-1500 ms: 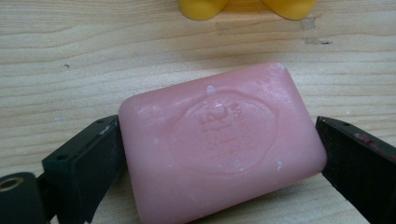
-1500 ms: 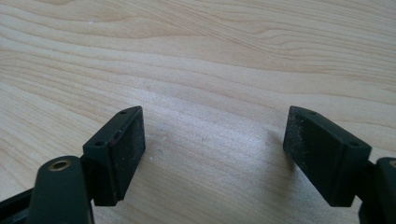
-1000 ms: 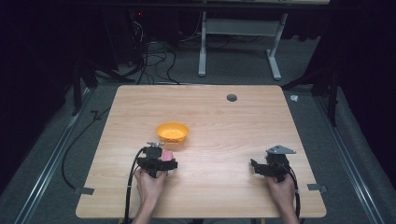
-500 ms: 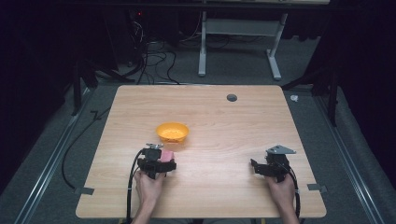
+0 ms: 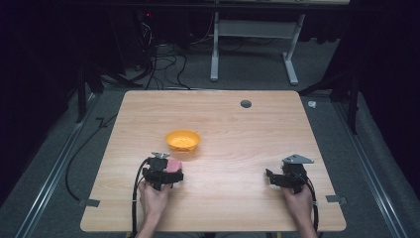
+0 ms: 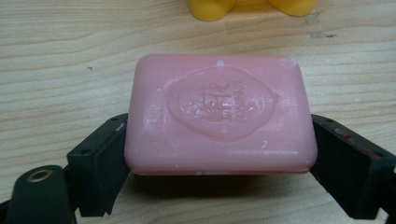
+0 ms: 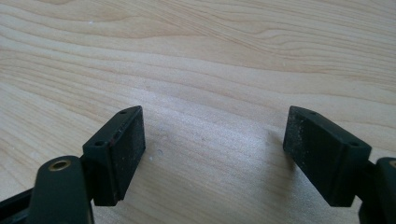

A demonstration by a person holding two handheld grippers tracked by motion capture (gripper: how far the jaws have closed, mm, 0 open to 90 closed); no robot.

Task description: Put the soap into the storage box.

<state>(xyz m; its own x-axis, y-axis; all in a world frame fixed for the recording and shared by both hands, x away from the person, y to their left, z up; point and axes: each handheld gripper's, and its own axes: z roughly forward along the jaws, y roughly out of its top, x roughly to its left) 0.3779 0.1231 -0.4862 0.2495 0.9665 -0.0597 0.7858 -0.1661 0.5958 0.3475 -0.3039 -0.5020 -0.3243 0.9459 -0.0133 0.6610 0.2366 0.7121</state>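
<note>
Pink soap [image 6: 218, 114] sits clamped between the jaws of my left gripper [image 5: 166, 171], just on my side of the orange bowl [image 5: 183, 141]. Well to the right of that bowl, my right gripper [image 7: 212, 149] gapes wide over bare wooden table [image 5: 237, 124].

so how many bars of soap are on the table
1. The pink soap bar sits between the jaws of the left gripper, just near of the yellow bowl. The right gripper is open, holding nothing.
</note>
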